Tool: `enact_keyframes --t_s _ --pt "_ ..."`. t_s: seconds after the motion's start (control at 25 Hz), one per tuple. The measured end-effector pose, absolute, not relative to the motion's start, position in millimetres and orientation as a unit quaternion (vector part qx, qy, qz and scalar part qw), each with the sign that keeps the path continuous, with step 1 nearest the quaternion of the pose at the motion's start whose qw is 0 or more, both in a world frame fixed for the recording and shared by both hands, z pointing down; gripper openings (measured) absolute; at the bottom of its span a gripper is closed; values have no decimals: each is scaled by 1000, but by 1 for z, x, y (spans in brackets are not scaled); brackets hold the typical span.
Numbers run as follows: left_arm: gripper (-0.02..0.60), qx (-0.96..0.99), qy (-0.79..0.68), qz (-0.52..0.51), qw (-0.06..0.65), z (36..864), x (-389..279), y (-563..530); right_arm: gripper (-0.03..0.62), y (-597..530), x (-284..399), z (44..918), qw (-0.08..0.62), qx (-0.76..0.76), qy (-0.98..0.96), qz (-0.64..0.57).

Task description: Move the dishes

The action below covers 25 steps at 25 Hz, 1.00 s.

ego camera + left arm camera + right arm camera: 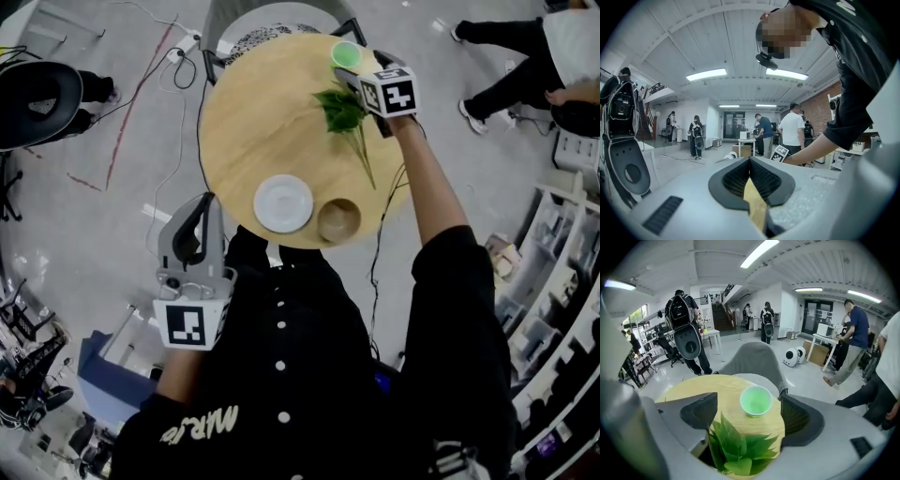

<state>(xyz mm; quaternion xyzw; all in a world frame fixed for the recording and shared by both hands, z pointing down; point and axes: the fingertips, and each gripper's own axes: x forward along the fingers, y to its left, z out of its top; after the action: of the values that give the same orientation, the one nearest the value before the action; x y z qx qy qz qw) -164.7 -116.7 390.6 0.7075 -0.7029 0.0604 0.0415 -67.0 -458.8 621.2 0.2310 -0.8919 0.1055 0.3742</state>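
Observation:
On the round wooden table [253, 112] a white plate [283, 203] and a brown bowl [338, 220] sit side by side at the near edge. A green cup [346, 54] [755, 400] stands at the far edge. A leafy green sprig [343, 111] [740, 448] lies just in front of it. My right gripper [359, 66] [749, 399] hangs open over the sprig, its jaws reaching either side of the cup without touching it. My left gripper [206, 202] [749, 161] is off the table's near left edge, shut on nothing.
A grey chair [272, 23] [757, 357] stands behind the table's far side. Cables [178, 70] run over the floor at left, near a black chair [33, 98]. Several people [686, 329] stand around the room. Shelving [562, 272] lines the right.

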Motion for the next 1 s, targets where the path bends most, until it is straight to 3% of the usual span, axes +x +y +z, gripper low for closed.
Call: enact_keyframes --t_s 0.64,0.88,1.0 --pt "3 701 -704 74 80 423 -175 -126 426 -485 -93 676 400 228 -875 150" --pt "3 698 -707 77 85 426 -181 -125 397 -489 -93 684 410 239 -867 153" --pt "3 696 -709 80 87 428 -184 -124 353 -490 -92 686 411 244 -865 155"
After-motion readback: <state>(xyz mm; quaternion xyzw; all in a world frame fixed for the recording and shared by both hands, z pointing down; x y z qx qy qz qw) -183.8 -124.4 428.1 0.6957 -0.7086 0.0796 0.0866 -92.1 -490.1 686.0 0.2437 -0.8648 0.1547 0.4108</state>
